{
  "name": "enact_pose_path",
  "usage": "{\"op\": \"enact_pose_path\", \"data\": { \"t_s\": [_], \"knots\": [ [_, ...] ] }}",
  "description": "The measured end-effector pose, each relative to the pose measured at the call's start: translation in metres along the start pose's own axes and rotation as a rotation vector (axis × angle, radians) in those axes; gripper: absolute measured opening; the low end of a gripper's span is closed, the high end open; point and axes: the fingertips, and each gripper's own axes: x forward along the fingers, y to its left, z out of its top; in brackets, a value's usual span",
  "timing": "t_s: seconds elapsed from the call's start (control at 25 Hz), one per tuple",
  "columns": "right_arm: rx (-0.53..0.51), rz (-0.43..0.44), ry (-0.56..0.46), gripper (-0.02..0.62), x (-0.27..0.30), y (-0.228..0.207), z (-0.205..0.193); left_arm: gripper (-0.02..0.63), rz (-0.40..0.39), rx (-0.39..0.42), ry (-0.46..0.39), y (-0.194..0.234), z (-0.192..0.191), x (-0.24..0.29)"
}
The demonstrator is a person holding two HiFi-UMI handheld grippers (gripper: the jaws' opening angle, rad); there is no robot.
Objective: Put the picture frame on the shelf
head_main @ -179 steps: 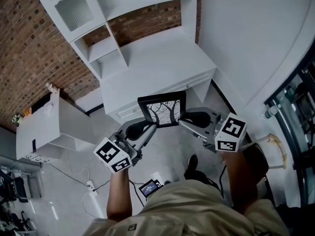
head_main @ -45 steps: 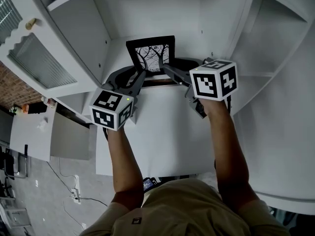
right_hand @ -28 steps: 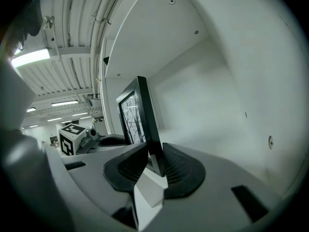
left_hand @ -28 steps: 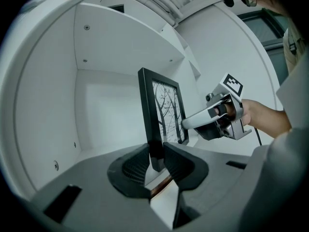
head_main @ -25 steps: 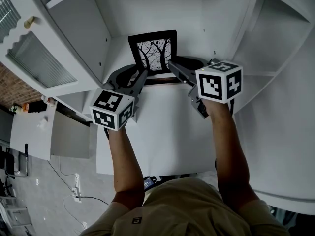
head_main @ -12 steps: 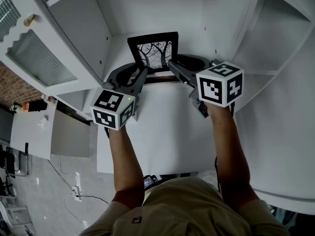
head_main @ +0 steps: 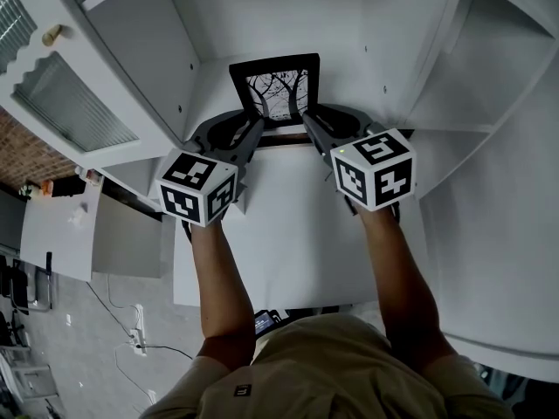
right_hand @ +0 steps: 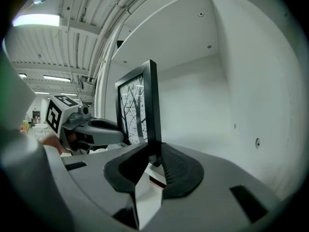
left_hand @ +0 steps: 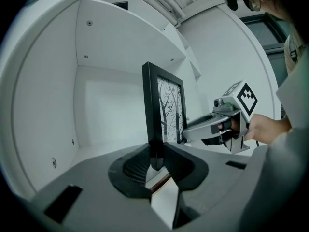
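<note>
The picture frame (head_main: 274,90) is standing upright inside the shelf (head_main: 262,16), with the left gripper (head_main: 254,127) pinching one side edge and the right gripper (head_main: 307,123) closing on the other, seemingly leaving only letting go.

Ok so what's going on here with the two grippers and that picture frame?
A person is holding a black picture frame upright inside a compartment of the white shelf, with one gripper on each side edge. The left gripper is clamped on the frame's left edge. The right gripper has the right edge between its jaws, which are closing on it. I cannot tell whether the frame's bottom rests on the shelf board yet.
</note>
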Motion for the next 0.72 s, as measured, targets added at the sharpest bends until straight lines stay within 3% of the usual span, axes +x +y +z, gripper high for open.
{"op": "enact_pose_path", "data": {
  "t_s": [0.72],
  "knots": [
    [0.033, 0.041, 0.06, 0.078, 0.0008, 0.0013, -0.0015, 0.091, 0.067, 0.095, -0.026, -0.0034, -0.0021, -0.0023]
  ]
}}
